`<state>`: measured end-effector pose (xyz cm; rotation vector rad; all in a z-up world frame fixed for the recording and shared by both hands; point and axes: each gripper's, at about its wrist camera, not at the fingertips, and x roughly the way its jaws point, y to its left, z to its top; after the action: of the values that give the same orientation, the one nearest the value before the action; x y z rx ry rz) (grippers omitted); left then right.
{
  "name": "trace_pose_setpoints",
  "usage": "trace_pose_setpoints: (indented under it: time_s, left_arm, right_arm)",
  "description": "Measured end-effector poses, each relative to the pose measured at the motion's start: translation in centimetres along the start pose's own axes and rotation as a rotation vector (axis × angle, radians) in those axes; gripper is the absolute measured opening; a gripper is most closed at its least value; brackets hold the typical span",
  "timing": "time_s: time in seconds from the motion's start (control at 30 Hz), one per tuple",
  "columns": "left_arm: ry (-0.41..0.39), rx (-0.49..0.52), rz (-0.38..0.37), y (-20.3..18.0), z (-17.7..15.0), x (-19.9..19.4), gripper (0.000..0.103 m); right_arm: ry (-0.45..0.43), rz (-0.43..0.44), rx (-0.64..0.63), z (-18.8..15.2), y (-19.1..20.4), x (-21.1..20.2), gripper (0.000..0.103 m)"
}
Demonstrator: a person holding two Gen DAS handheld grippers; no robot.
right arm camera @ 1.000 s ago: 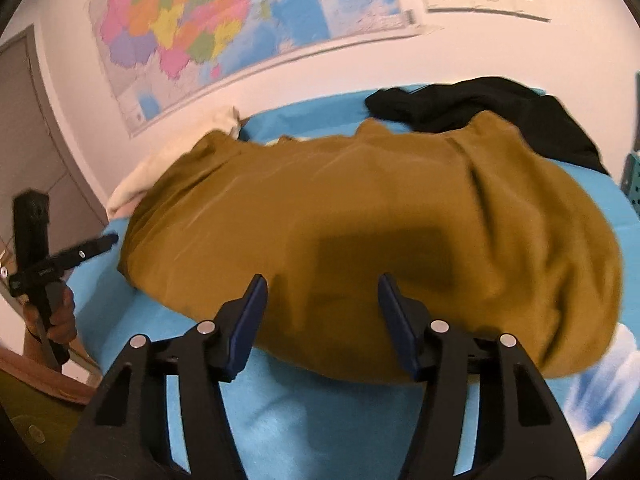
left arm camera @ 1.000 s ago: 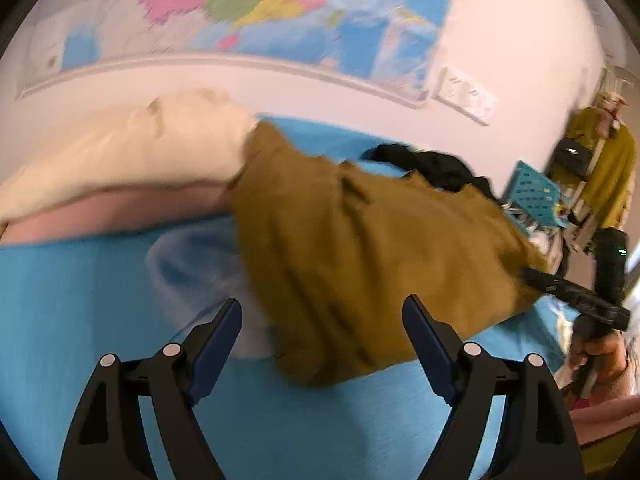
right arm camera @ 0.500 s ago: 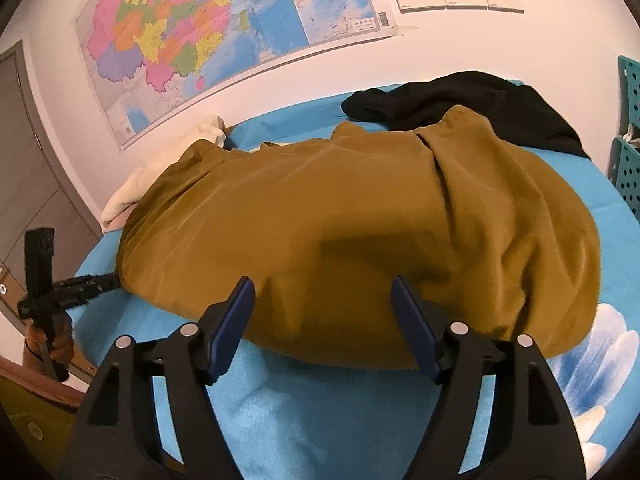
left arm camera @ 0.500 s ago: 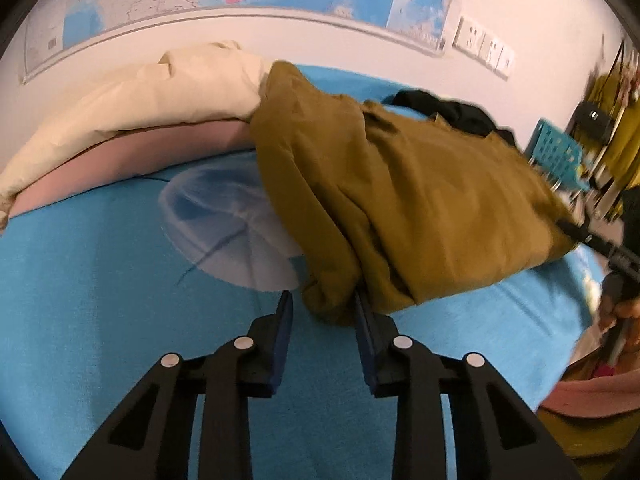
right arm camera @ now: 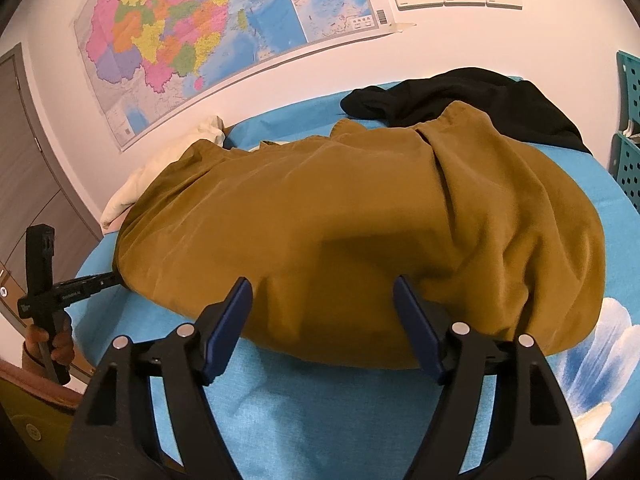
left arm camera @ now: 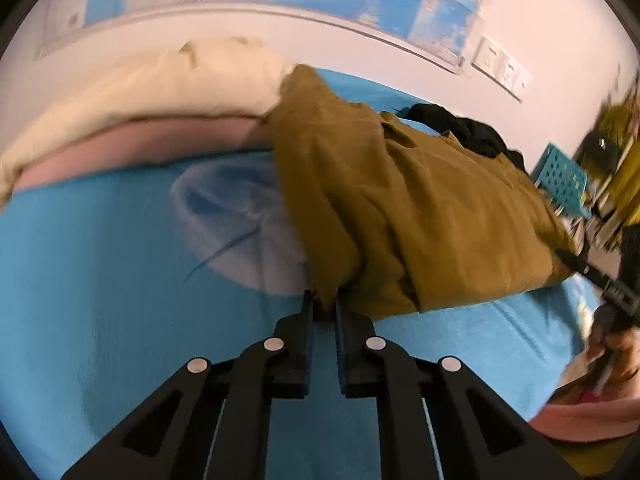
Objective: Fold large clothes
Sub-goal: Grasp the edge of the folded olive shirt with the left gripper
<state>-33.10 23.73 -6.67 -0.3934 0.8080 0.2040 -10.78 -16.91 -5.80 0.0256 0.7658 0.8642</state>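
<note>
A large mustard-brown garment (left arm camera: 420,208) lies crumpled on the blue bedsheet (left arm camera: 100,280). My left gripper (left arm camera: 323,300) is closing its jaws on the garment's near left corner, and a fold of the cloth is pinched between the pads. In the right wrist view the same garment (right arm camera: 360,208) fills the middle. My right gripper (right arm camera: 322,286) stands open at its near edge, with the cloth's hem between the two blue pads but not squeezed. The left gripper's tip (right arm camera: 108,279) meets the garment's left end there.
A black garment (right arm camera: 472,96) lies behind the mustard one by the wall. A cream pillow (left arm camera: 160,84) and pink bedding (left arm camera: 140,144) sit at the back left. Teal perforated crates (right arm camera: 628,120) stand to the right of the bed. A map hangs on the wall.
The left gripper's jaws went from wide open to nearly shut, pinching the garment's corner. The right gripper's jaws widened a little and stayed at the near edge.
</note>
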Motion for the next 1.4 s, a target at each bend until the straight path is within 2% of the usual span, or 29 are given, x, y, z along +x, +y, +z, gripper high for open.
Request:
trace_pose_setpoints:
  time_s: [0.17,0.2,0.23,0.27,0.33,0.37,0.4,0.47,0.57,0.63,0.73,0.83,0.9,0.93,1.07,1.17,1.2,1.27,1.4]
  left_arm:
    - [0.01,-0.05,0.012,0.5,0.0,-0.7,0.008]
    - [0.003,-0.042,0.037,0.4,0.0,-0.8,0.001]
    - [-0.01,-0.036,0.118,0.4,0.0,-1.1,0.001]
    - [-0.019,-0.043,0.147,0.5,0.0,-1.3,0.001]
    - [-0.037,-0.102,-0.017,1.5,0.2,-2.2,0.004]
    - [-0.052,-0.104,-0.062,1.3,0.3,-2.5,0.009]
    - [-0.07,-0.081,-0.077,0.8,0.5,-2.8,0.023]
    - [-0.106,-0.02,-0.048,-0.6,1.0,-2.7,0.037]
    - [-0.058,0.005,-0.054,-1.2,1.5,-0.7,0.034]
    - [-0.013,-0.014,-0.067,-0.9,1.4,1.1,0.02]
    - [-0.034,-0.05,-0.127,0.2,0.9,0.6,0.008]
    - [-0.022,-0.073,-0.143,1.0,0.5,-0.4,0.005]
    - [-0.02,-0.072,-0.101,1.0,0.4,-0.7,0.001]
    - [-0.023,-0.064,-0.06,1.0,0.4,-1.0,0.001]
    - [-0.046,-0.053,-0.097,1.1,0.3,-2.1,0.002]
    - [-0.072,-0.003,-0.075,-0.1,0.7,-2.3,0.017]
    - [-0.072,0.01,-0.067,-0.5,0.9,-2.0,0.019]
    - [-0.047,0.019,-0.041,-0.6,1.0,-0.9,0.019]
    - [-0.034,-0.047,-0.088,1.0,1.0,-0.2,0.003]
  right_arm:
    - [-0.003,0.006,0.004,-0.2,-0.2,0.1,0.072]
    - [-0.003,0.005,0.005,-0.1,-0.2,0.0,0.072]
    - [-0.004,0.008,0.009,-0.1,-0.3,0.0,0.072]
    - [-0.004,0.01,0.011,-0.1,-0.3,0.0,0.072]
    - [-0.004,0.016,0.012,-0.2,-0.3,0.1,0.072]
    - [-0.003,0.015,0.011,-0.1,-0.3,0.0,0.072]
    - [0.004,0.013,0.01,-0.1,-0.3,0.0,0.072]
    - [0.003,0.014,0.011,-0.1,-0.3,0.0,0.072]
    - [0.003,0.015,0.011,-0.1,-0.4,0.0,0.072]
    - [0.003,0.019,0.013,-0.1,-0.4,0.0,0.072]
    - [0.004,0.018,0.014,-0.1,-0.4,0.0,0.072]
    - [0.003,0.022,0.017,-0.1,-0.4,0.0,0.072]
    - [0.0,0.028,0.023,0.0,-0.6,0.0,0.072]
    - [-0.001,0.03,0.025,-0.1,-0.7,-0.1,0.072]
    - [-0.001,0.033,0.025,-0.1,-0.7,-0.1,0.072]
    - [-0.003,0.032,0.027,-0.1,-0.6,-0.1,0.072]
    - [-0.001,0.031,0.026,0.0,-0.7,-0.2,0.072]
    - [-0.001,0.032,0.024,0.0,-0.7,-0.2,0.072]
    - [-0.002,0.03,0.026,0.0,-0.9,-0.3,0.072]
